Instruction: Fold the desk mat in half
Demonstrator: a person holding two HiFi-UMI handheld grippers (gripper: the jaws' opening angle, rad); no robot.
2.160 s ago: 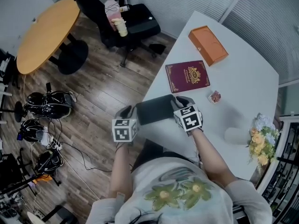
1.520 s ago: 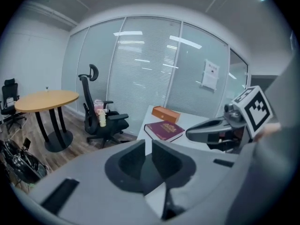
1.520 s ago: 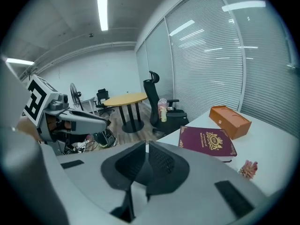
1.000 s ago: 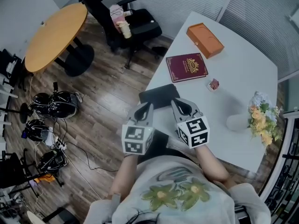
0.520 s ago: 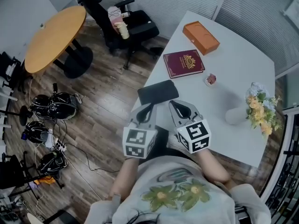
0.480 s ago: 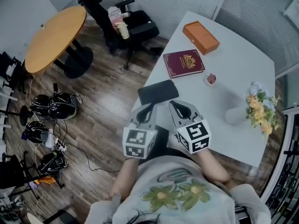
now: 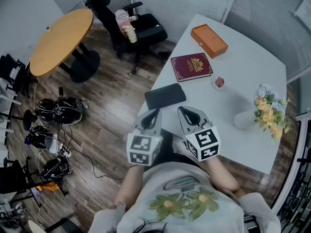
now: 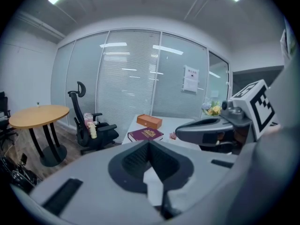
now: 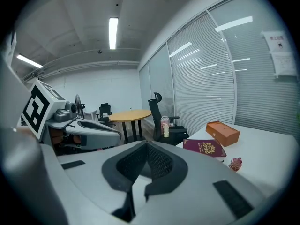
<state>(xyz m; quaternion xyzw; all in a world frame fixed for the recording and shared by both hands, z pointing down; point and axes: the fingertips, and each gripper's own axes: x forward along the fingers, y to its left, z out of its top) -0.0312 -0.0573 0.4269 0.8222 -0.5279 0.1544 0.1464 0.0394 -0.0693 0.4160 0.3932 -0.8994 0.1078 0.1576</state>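
Wood-topped round table (image 7: 60, 40) and a black office chair (image 7: 131, 25) stand on the floor at the left, outside the work area.

Left gripper (image 7: 154, 114): jaws closed together, with nothing between them. It hangs over the near edge of the white desk (image 7: 243, 67), just short of the desk mat (image 7: 165, 95) and not touching it.

Desk mat: it lies flat at the desk's near left edge as a compact dark rectangle. Its small outline suggests that it is already doubled over, though the layers cannot be made out from above.

Right gripper (image 7: 185, 112): jaws likewise closed and empty. It is beside the left gripper and clear of the mat.

Further right, a maroon book (image 7: 191, 67), an orange box (image 7: 209, 39) and a bunch of flowers (image 7: 268, 111) rest well apart from the mat.

Step in hand: the fold appears complete and the mat released. Next move, if any: check that the edges line up. For a correction, open the jaws before approaching the mat's near edge.
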